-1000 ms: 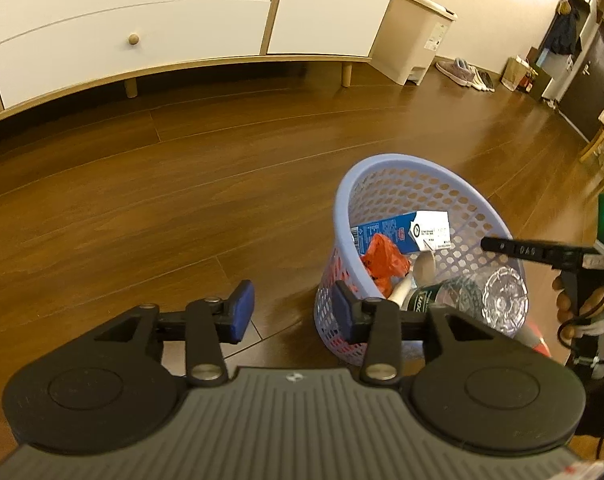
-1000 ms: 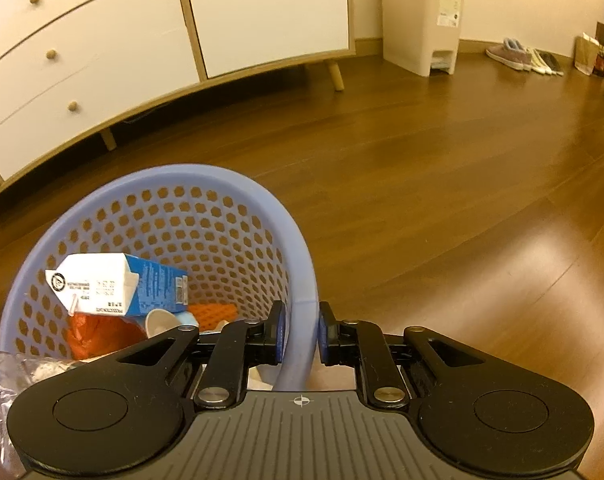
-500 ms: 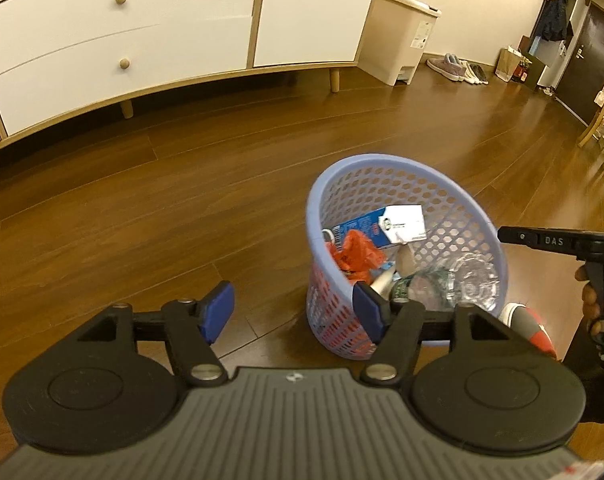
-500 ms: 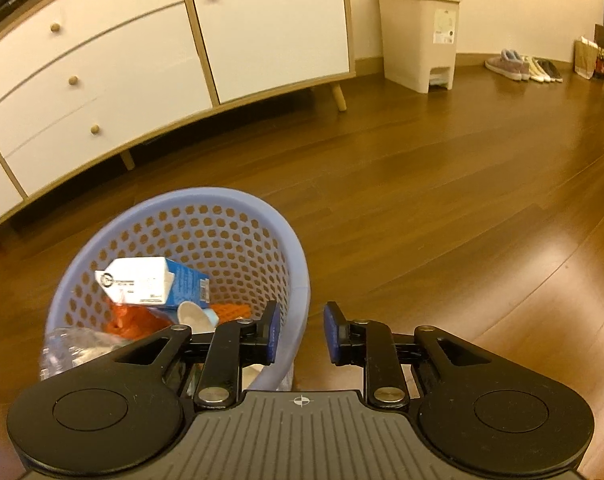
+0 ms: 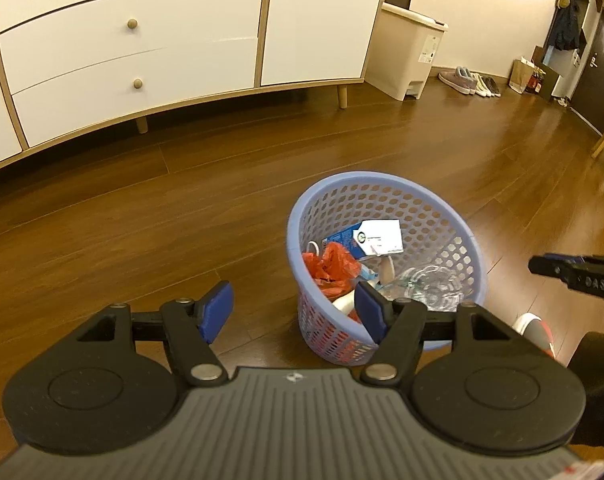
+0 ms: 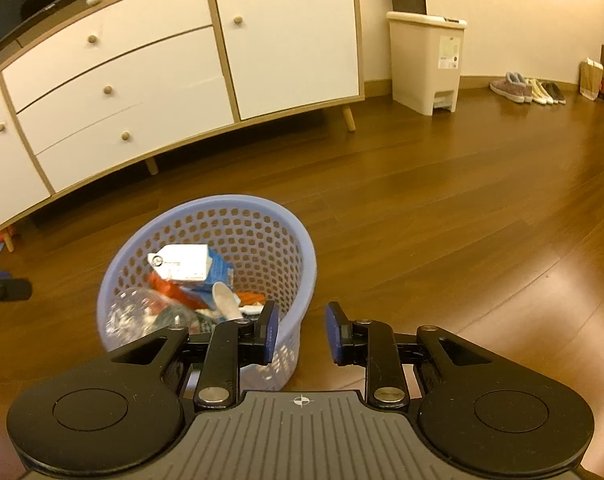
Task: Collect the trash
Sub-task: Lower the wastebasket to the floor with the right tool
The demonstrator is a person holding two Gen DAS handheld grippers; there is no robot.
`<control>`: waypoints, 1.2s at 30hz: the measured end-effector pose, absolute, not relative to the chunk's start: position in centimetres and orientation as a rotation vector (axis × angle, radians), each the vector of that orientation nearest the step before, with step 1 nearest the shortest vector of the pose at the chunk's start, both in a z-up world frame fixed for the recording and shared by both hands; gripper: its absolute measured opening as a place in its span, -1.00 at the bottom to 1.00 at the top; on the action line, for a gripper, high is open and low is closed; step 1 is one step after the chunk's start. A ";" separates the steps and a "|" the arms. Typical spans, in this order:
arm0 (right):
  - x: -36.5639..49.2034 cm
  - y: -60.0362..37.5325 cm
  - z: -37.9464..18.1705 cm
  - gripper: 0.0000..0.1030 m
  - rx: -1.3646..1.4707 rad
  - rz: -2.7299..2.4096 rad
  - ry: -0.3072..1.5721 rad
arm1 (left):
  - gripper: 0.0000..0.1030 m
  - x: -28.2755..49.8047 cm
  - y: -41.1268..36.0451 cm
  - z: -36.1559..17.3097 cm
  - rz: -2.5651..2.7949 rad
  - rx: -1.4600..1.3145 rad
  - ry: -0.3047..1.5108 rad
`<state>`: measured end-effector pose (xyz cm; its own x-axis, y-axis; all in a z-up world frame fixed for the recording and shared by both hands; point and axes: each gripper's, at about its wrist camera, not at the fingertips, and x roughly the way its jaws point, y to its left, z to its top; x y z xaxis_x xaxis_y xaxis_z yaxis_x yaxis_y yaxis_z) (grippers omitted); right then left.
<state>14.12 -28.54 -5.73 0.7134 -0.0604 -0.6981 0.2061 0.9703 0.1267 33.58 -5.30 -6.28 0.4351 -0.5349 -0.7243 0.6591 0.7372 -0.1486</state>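
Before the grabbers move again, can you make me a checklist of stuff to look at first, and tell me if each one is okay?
1. Left gripper empty: ok, jaws wide apart with nothing between them.
2. Right gripper empty: ok, open, only floor shows in the gap.
3. Basket standing up: ok, it sits upright on the wooden floor.
4. Trash inside the basket: ok, the milk carton, the orange bag and the clear plastic bottle all lie within the rim.
5. More trash left on the floor: cannot tell; none shows in either view, but much of the room is out of sight.
6. Grippers clear of the basket: ok, neither touches it.
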 end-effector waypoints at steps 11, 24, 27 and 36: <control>9.4 -26.5 -3.0 -0.54 0.221 -0.143 0.748 | 0.43 29.0 -4.9 -4.3 -0.737 0.154 0.831; 5.7 -23.5 -1.4 -0.54 0.213 -0.115 0.802 | 0.58 24.0 -3.5 -2.7 -0.721 0.188 0.868; 4.7 -23.3 -1.8 -0.54 0.218 -0.117 0.825 | 0.58 22.8 -3.2 -2.5 -0.720 0.198 0.869; 2.8 -22.9 -1.6 -0.54 0.235 -0.102 0.837 | 0.63 19.8 -2.3 -1.2 -0.692 0.179 0.863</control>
